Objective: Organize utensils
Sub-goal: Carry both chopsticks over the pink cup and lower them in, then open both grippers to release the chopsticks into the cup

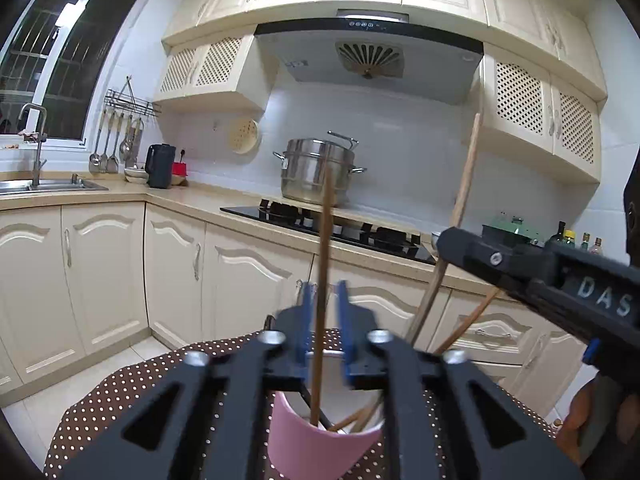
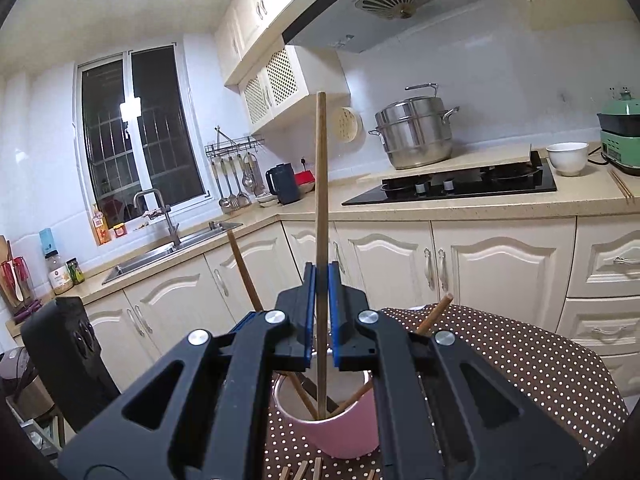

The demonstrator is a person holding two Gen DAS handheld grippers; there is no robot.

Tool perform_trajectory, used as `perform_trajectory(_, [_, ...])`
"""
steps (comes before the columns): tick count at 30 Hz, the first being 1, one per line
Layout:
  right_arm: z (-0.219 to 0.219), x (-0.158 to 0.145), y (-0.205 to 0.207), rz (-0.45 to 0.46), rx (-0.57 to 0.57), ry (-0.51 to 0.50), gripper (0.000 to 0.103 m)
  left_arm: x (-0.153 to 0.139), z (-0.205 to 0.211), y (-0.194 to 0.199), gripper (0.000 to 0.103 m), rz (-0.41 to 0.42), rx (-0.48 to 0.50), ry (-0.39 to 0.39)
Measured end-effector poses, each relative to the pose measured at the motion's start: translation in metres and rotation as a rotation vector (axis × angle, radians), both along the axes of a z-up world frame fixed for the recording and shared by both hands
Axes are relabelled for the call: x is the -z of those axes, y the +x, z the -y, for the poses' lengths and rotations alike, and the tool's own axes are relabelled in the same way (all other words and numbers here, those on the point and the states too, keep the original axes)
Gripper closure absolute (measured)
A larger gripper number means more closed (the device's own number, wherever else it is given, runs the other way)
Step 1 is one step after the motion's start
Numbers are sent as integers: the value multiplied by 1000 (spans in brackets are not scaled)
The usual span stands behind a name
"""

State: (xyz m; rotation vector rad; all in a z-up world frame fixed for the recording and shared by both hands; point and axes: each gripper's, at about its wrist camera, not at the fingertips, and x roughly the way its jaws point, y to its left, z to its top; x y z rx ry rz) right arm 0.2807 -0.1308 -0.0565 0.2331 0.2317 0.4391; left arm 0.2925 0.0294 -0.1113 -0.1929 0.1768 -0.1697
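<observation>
Chopstick (image 1: pixel 322 280) upright in pink cup (image 1: pixel 320 448), standing between my left gripper (image 1: pixel 325 312) pads, jaws parted, not pinching. Right wrist view: my right gripper (image 2: pixel 321 300) clamped on another chopstick (image 2: pixel 321 208), tip down in the same cup on the polka-dot tablecloth (image 2: pixel 520 364).

Left gripper (image 1: pixel 325 304): we see a black plastic frame with blue pads lining both fingers (image 1: pixel 343 320).
Linkage: four flat black arms with triangular cut-outs, each pinned by a round silver screw.
Right gripper (image 2: pixel 321 300): the same build, black with blue finger pads (image 2: pixel 309 308) and silver screw heads.
Markings: from the left wrist view we read raised pale letters "DAS" on the right gripper's black body, beside one small silver bolt.
</observation>
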Motion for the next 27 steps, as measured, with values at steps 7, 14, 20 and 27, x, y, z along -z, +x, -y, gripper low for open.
perform_trajectory(7, [-2, 2, -3, -22, 4, -10, 96, -10, -9, -17, 56, 2, 3, -18])
perform_trajectory(14, [-5, 5, -7, -33, 10, -27, 96, -15, -21, -30, 46, -39, -27, -22])
perform_trajectory(20, [-8, 7, -10, -56, 21, -32, 95, -19, -24, -37, 42, -70, -58, 2])
perform_trajectory(27, [-5, 2, -23, -43, 41, -26, 54, -23, -28, -50, 40, -92, -62, 3])
